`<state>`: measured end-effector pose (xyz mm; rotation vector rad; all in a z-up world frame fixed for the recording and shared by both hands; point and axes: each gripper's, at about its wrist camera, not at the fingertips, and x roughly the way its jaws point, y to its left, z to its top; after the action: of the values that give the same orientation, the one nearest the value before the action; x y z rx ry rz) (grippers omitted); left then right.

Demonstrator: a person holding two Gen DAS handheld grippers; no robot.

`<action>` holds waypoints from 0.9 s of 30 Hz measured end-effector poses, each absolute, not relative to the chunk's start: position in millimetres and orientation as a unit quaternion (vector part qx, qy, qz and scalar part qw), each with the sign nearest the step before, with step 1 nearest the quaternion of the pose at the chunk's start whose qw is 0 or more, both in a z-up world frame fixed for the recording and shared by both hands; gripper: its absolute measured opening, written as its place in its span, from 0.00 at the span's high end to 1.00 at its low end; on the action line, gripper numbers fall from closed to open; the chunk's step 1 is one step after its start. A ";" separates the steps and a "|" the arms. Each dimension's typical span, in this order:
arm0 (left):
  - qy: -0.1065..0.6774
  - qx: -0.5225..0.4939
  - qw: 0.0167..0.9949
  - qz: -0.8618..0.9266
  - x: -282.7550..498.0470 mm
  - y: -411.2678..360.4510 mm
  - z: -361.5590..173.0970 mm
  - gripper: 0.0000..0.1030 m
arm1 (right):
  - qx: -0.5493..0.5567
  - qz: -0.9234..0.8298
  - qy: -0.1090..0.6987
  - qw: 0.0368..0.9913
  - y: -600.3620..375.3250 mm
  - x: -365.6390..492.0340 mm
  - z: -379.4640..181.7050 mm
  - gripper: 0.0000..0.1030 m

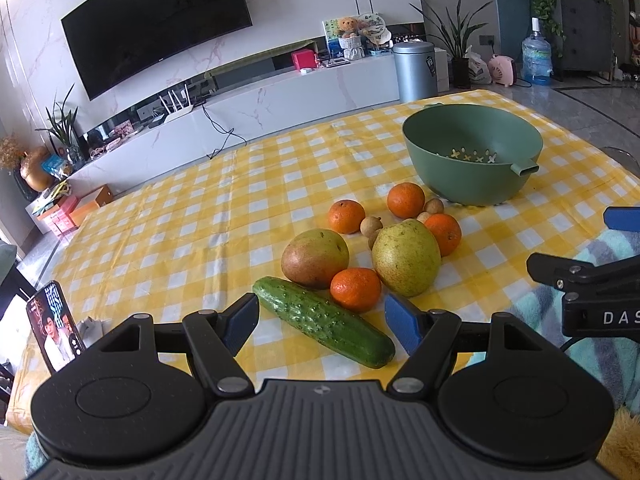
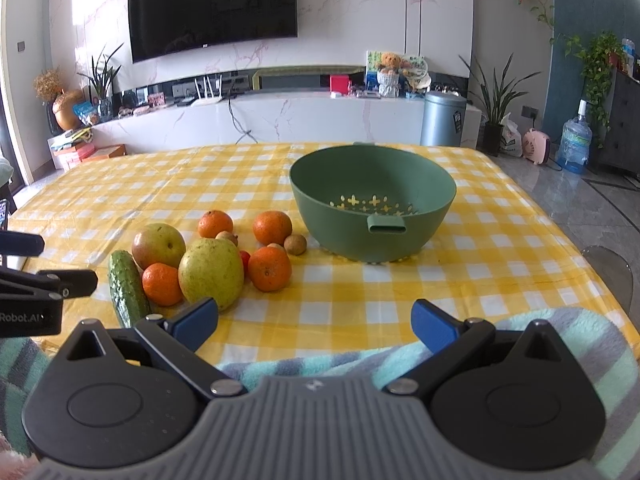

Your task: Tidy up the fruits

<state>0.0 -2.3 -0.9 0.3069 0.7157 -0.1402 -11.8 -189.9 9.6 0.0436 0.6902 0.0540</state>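
I hold both grippers, left and right, wide open and empty; fruit waits beside the bowl.

1. Both pictures are bright, like daytime.
2. Strong light comes in from the left. In the right wrist view it makes a white glare on the wall by the TV.
3. The fruit makes only small, soft shadows on the tablecloth.
4. The bowl has a thin dark shadow under it.
5. The pictures bend at the edges. The TV looks curved, and the corners go black.
6. The middle is sharp. Far things at the edges look a bit fuzzy.
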 end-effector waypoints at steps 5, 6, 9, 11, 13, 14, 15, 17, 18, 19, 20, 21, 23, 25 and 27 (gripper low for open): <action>0.346 0.149 0.923 -0.070 4.2 0.6 2.0 0.18 | 0.031 0.039 0.345 0.937 -185.9 -6.5 10.0 0.04; 0.344 0.152 0.924 -0.069 5.3 0.9 3.0 0.18 | 0.033 0.041 0.346 0.937 -184.8 -5.2 10.0 0.04; 0.340 0.159 0.924 -0.071 10.4 1.9 6.1 0.21 | 0.040 0.047 0.349 0.935 -182.1 1.3 9.3 0.04; 0.337 0.161 0.925 -0.072 14.7 2.9 8.0 0.22 | 0.048 0.059 0.352 0.933 -180.0 6.8 9.1 0.04; 0.334 0.166 0.925 -0.070 19.2 3.3 9.0 0.23 | 0.052 0.069 0.352 0.932 -177.7 11.9 9.2 0.04; 0.334 0.169 0.925 -0.067 21.8 3.6 9.5 0.26 | 0.051 0.073 0.352 0.932 -175.6 14.8 9.3 0.04; 0.332 0.172 0.925 -0.063 24.6 4.2 9.9 0.27 | 0.049 0.075 0.350 0.932 -173.5 18.1 9.2 0.04; 0.329 0.188 0.924 -0.052 31.4 5.1 9.5 0.27 | 0.045 0.078 0.349 0.933 -169.8 25.6 8.5 0.04; 0.327 0.194 0.924 -0.047 34.5 5.3 9.2 0.27 | 0.044 0.080 0.349 0.933 -168.3 29.3 8.4 0.04; 0.325 0.197 0.924 -0.049 38.6 6.6 9.6 0.27 | 0.044 0.080 0.350 0.932 -166.9 33.1 8.0 0.04; 0.323 0.194 0.925 -0.057 42.6 8.9 10.6 0.27 | 0.044 0.083 0.352 0.931 -164.9 38.2 7.6 0.04; 0.320 0.189 0.926 -0.062 46.4 12.1 11.3 0.27 | 0.046 0.087 0.355 0.930 -163.1 43.2 6.8 0.04; 0.309 0.183 0.932 -0.057 54.6 17.1 13.6 0.27 | 0.053 0.094 0.361 0.926 -160.1 52.4 5.4 0.04; 0.296 0.188 0.935 -0.049 61.5 19.4 14.5 0.27 | 0.062 0.101 0.366 0.923 -156.8 61.4 4.3 0.04; 0.297 0.189 0.934 -0.053 70.9 22.1 14.5 0.27 | 0.069 0.104 0.369 0.921 -152.7 69.8 2.7 0.04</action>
<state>70.9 22.1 14.5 0.3867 0.6074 -0.1089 69.8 -152.7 2.7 0.1412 0.7587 0.2143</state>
